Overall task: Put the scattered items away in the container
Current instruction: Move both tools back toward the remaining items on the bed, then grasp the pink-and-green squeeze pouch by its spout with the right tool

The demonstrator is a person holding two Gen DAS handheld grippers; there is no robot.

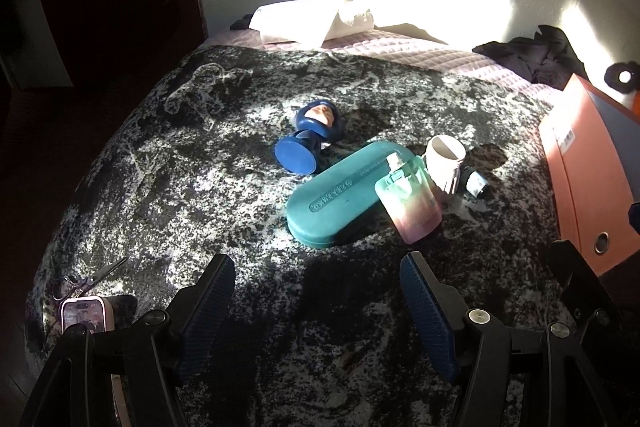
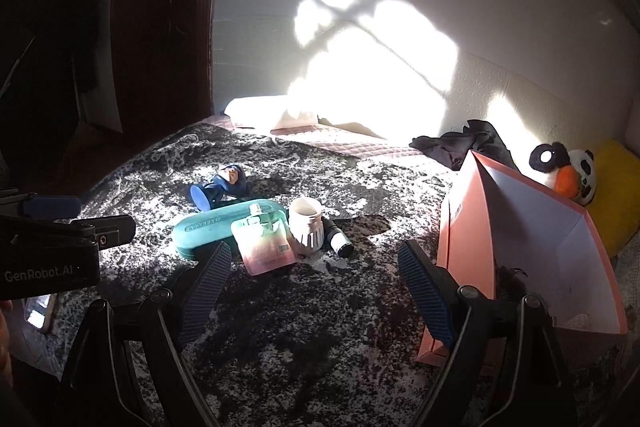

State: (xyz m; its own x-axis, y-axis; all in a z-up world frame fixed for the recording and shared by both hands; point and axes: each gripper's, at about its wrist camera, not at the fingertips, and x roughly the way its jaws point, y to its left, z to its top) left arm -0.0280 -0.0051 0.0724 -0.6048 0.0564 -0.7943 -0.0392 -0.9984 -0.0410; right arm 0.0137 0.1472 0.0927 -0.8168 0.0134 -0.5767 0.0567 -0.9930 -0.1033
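Five loose items lie bunched in the sunlit middle of the bed's dark mottled blanket: a blue figurine tipped on its side, a teal case lying flat, a pink-and-green pouch leaning across the case's near end, a white cup on its side just beside the pouch, and a small dark bottle touching the cup. I judge none has gone in yet, since the orange box stands open at the right of the bed with its white inside showing little (a dark patch low down I cannot identify). My left tool hangs spread wide above the blanket, holding nothing, aimed at the case and pouch; my right tool is likewise wide and empty, sitting between the pile and the box, probably so each carry stays short. Since the pouch overlaps the case, I would take the pouch first. A phone and small scissors lie apart at the near left edge.
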